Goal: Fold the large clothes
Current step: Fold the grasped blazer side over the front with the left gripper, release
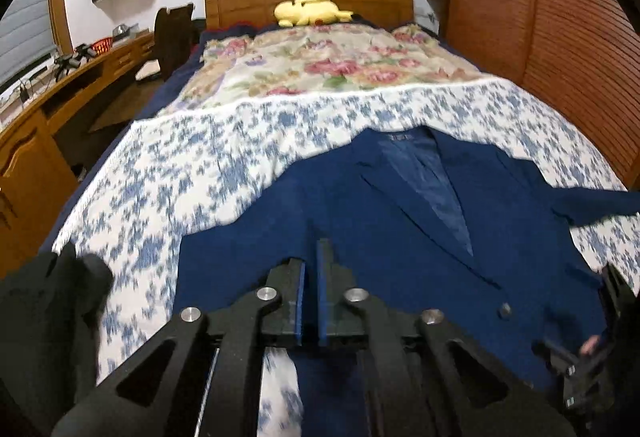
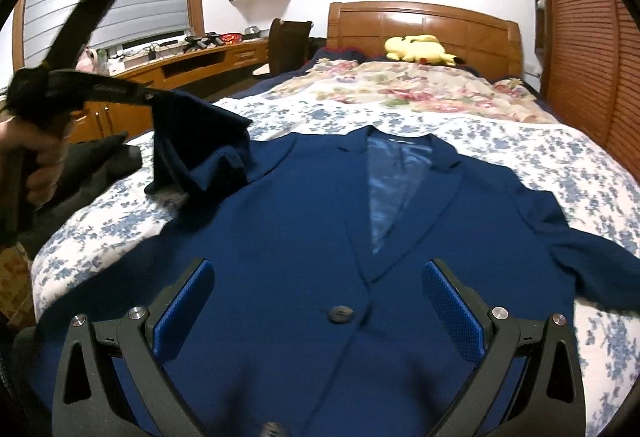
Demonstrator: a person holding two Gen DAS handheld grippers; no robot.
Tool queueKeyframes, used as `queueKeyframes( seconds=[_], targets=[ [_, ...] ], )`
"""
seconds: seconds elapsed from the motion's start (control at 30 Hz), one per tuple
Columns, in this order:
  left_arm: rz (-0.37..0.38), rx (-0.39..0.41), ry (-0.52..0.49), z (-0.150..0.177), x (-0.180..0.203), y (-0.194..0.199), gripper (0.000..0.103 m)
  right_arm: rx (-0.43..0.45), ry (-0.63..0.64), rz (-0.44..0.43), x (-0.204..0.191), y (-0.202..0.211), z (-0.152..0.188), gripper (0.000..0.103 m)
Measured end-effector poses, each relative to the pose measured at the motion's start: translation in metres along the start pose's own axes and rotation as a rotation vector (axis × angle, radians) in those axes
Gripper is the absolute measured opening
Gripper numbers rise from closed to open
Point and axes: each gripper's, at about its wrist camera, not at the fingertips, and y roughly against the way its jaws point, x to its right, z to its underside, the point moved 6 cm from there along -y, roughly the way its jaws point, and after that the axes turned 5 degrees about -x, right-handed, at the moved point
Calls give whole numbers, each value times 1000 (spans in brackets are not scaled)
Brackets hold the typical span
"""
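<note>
A navy jacket [image 2: 312,237] lies front-up on the bed [image 2: 520,149], folding barely begun. At left, the left gripper [image 2: 150,97], held up in a hand [image 2: 36,157], pinches the near sleeve [image 2: 200,149] and lifts it over the jacket; at right, the right gripper [image 2: 316,301] hovers wide open and empty above the button [image 2: 340,314], the far sleeve [image 2: 592,257] unfolded.

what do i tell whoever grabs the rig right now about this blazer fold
left hand-held gripper: shut on the near sleeve, which is lifted off the bed.
right hand-held gripper: open, empty, over the blazer front by the button.
blazer: face up, buttoned, flat on the floral bedspread; far sleeve spread out sideways.
done: laid out, one sleeve picked up.
to do: probably lay that sleeve across the front, then the far sleeve, then fold the body.
</note>
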Motion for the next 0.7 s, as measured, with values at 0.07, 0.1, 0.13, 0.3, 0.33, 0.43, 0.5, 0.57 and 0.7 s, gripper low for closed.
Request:
queueKeyframes(
  seconds=[0.07, 0.1, 0.13, 0.3, 0.33, 0.43, 0.5, 0.57, 0.7],
  targets=[
    [5, -1, -1, 8, 3, 6, 29, 1, 1, -3, 0, 0, 0, 103],
    [9, -2, -6, 12, 4, 10, 32, 5, -4, -13, -2, 1, 0, 103],
    [13, 0, -13, 16, 4, 14, 35, 10, -8, -23, -4, 2, -1, 103],
    [11, 24, -42, 34, -5, 24, 59, 10, 8, -47, -10, 0, -2, 103],
    [11, 27, -40, 36, -10, 22, 66, 5, 9, -48, -10, -2, -2, 103],
    [10, 17, -4, 43, -36, 8, 73, -9, 9, -58, -12, -10, -4, 103],
    [12, 4, 23, 46, -51, -5, 74, -16, 24, -56, -15, -14, -6, 103],
    [6, -15, 43, 50, -68, -19, 74, -25, 25, -58, -16, -17, -7, 103],
    [-11, -37, 70, 57, -92, -44, 75, -52, 44, -47, -19, -26, -4, 103]
  ],
)
